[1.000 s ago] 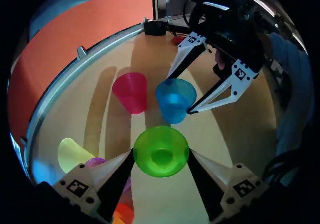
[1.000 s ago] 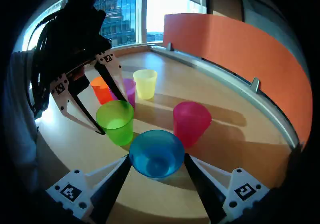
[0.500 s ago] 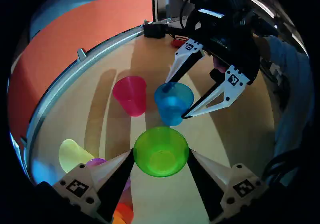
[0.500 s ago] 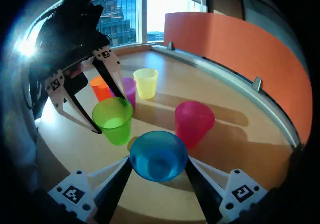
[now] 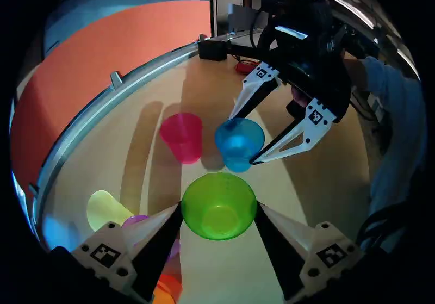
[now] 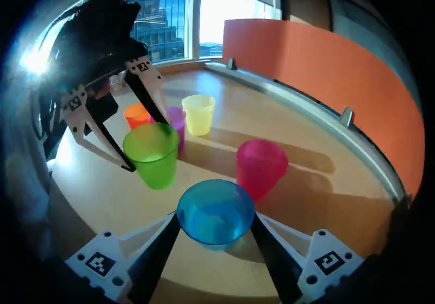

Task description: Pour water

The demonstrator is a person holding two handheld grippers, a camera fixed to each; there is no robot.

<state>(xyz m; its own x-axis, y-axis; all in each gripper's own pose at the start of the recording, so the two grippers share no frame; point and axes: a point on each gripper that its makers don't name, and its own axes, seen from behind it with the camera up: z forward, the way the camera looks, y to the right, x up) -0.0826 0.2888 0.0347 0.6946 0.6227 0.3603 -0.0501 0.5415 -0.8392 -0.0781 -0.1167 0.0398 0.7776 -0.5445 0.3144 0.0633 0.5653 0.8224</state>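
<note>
In the left gripper view, a green cup [image 5: 219, 217] is gripped between both fingers of the left claw [image 5: 217, 209], its mouth facing the camera. Farther off, a blue cup [image 5: 239, 141] is clamped by the right claw [image 5: 242, 142], just beside a pink cup [image 5: 183, 137] on the tabletop [image 5: 310, 195]. In the right gripper view, the blue cup [image 6: 216, 211] is pinched between the right claw's [image 6: 216, 218] fingers. The green cup [image 6: 152, 154] is held tilted by the left claw [image 6: 148, 145], near purple [image 6: 177, 120], orange [image 6: 136, 115] and yellow [image 6: 198, 113] cups.

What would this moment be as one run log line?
left gripper: shut on green cup | right gripper: shut on blue cup | pink cup: standing on table | no pour visible
</note>
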